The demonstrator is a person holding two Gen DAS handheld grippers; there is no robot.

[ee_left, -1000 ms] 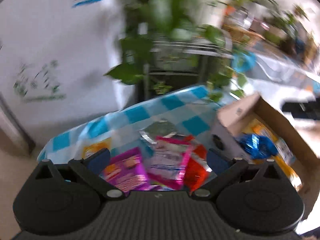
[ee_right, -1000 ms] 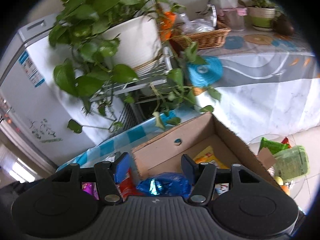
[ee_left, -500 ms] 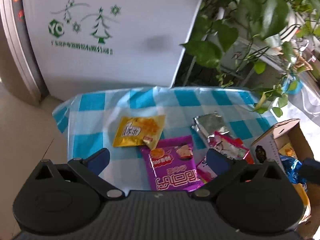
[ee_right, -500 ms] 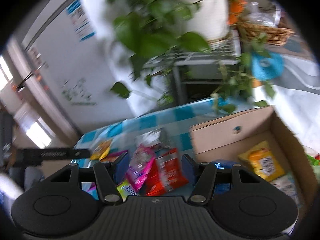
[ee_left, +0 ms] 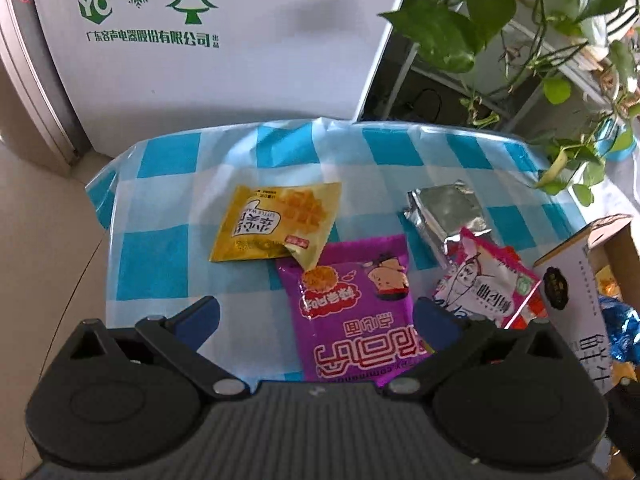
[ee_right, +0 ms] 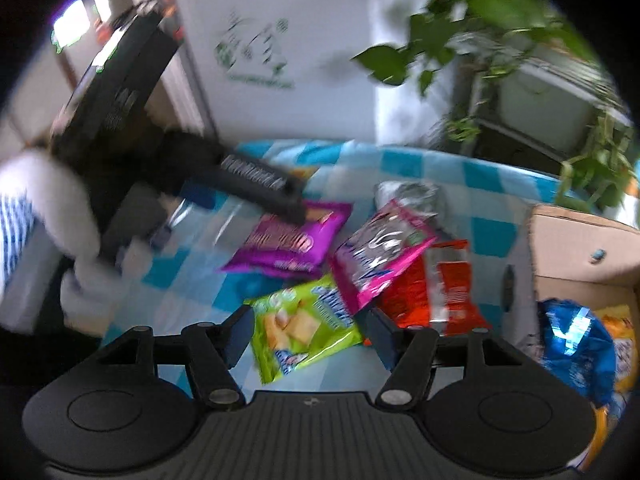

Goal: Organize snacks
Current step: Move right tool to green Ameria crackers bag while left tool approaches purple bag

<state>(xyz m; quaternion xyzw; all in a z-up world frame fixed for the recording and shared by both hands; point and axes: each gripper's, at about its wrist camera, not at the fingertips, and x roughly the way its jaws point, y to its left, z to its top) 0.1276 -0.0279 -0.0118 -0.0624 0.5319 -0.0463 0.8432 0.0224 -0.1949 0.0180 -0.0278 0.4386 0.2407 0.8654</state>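
Several snack packets lie loose on the desk under its blue-and-white checked plastic cloth (ee_left: 168,248). From our left gripper (ee_left: 316,322), whose jaws stand wide apart with nothing clamped, we see a yellow foil packet (ee_left: 276,220) with one corner overlapping a purple foil packet (ee_left: 356,312), which lies below and between the jaws. To their right sit a crumpled silver foil packet (ee_left: 444,210) and a pink-and-white packet (ee_left: 488,284) overlapping its near edge.

Our right gripper (ee_right: 310,330) has its jaws opening above a lime-green packet (ee_right: 304,328), pads not touching it. Beside it, a red packet (ee_right: 436,292) lies partly under the pink-and-white one. An open brown cardboard box (ee_right: 576,248) at the right holds a shiny blue wrapper (ee_right: 576,344) and some yellow packets.
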